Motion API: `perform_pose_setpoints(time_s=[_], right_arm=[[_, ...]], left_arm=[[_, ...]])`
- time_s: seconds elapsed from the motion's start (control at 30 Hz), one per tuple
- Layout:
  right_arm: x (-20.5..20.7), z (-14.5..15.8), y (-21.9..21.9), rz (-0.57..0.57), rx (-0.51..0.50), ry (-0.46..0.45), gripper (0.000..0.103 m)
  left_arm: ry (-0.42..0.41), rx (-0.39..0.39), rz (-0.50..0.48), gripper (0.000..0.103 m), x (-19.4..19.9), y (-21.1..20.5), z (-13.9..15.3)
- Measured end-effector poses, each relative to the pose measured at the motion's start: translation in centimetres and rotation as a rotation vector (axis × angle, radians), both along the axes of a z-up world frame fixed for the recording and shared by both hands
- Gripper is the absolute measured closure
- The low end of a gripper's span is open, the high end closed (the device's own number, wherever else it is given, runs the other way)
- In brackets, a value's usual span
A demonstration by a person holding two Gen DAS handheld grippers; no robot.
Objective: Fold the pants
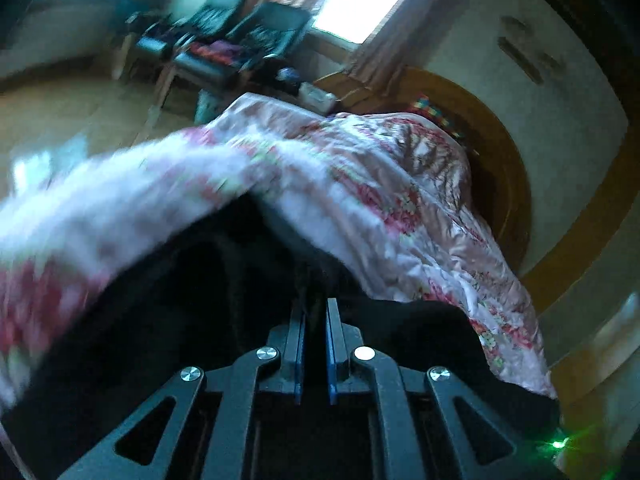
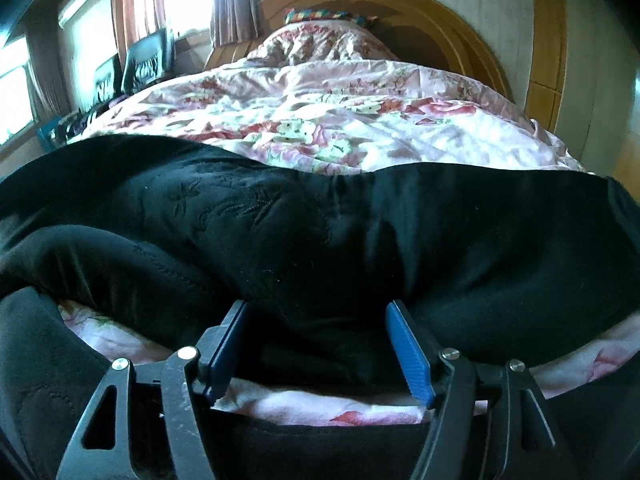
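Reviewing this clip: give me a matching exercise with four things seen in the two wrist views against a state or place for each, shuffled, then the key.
Things
1. left gripper
2. right gripper
3. black pants
4. headboard

States or places
A. wooden, arched, at the far end of the bed
B. fingers nearly together, pinching dark cloth
C. spread across the floral quilt
D. fingers wide apart, straddling a fold of cloth

Pairs: 1-B, 2-D, 3-C, 4-A
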State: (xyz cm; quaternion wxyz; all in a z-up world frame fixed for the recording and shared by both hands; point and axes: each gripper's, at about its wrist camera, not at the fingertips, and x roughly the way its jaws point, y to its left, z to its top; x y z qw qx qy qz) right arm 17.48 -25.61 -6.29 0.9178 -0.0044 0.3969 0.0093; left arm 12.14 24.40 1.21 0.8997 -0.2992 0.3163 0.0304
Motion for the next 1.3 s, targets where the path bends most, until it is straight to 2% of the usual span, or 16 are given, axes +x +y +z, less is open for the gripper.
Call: perform_pose_setpoints(time_s=[0.07, 0.2, 0.27, 0.3, 0.37, 0.43, 0.5, 0.6, 0.7, 0.77, 0.8, 0.83, 0.93, 1.07, 1.17, 1.3], right_arm=[[0.3, 1.0, 0.5, -0.019, -0.030, 0.033, 0.033], [-0.4, 6.1, 2.2, -0.006, 0.155, -0.078, 0.032], [0.5, 8.4, 4.0, 0.037, 0.255, -0.086, 0.025], [1.8, 9.5, 5.4, 0.074, 0.329, -0.061, 0.020], [4.3, 10.2, 7.2, 0.098, 0.414, 0.016, 0.018], [7.8, 10.1, 9.3, 0.063, 0.509, 0.117, 0.018], [10.7, 9.8, 10.8, 0.013, 0.524, 0.168, 0.019], [13.9, 8.3, 12.6, -0.083, 0.467, 0.261, 0.026], [15.2, 5.9, 12.4, -0.171, 0.519, 0.347, 0.039], [15.2, 4.3, 11.6, -0.225, 0.552, 0.381, 0.053], [15.1, 3.6, 11.4, -0.229, 0.549, 0.387, 0.068], [14.9, 3.3, 11.2, -0.211, 0.551, 0.381, 0.082], [13.5, 4.1, 9.8, -0.159, 0.642, 0.316, 0.092], [9.8, 8.0, 8.6, -0.032, 0.768, 0.164, 0.092], [5.5, 11.1, 9.2, 0.089, 0.753, 0.050, 0.092], [-1.9, 12.9, 10.7, 0.218, 0.747, -0.057, 0.092]], left_arm=[[0.019, -0.057, 0.023, 0.095, -1.4, 0.5, -1.4], [0.032, -0.133, 0.043, 0.095, -3.9, 1.3, -3.7], [0.034, -0.163, 0.036, 0.095, -4.5, 1.4, -4.7], [0.035, -0.172, 0.038, 0.095, -4.7, 1.5, -5.0], [0.030, -0.192, 0.043, 0.095, -5.1, 1.6, -5.5], [0.024, -0.203, 0.048, 0.095, -5.4, 1.6, -5.7], [0.028, -0.210, 0.049, 0.095, -5.5, 1.6, -5.8], [0.031, -0.212, 0.048, 0.095, -5.4, 1.5, -5.8], [0.028, -0.218, 0.041, 0.095, -5.4, 1.6, -5.7], [0.028, -0.226, 0.038, 0.095, -5.3, 1.7, -5.8], [0.027, -0.233, 0.037, 0.095, -5.5, 1.9, -5.8], [0.025, -0.239, 0.034, 0.095, -5.5, 2.0, -5.8], [0.019, -0.233, 0.029, 0.095, -5.9, 2.3, -5.5], [-0.019, -0.259, 0.069, 0.095, -6.6, 3.8, -4.1], [-0.119, -0.274, 0.103, 0.095, -7.5, 5.1, -1.6], [-0.196, -0.216, 0.119, 0.095, -8.6, 6.4, 1.3]])
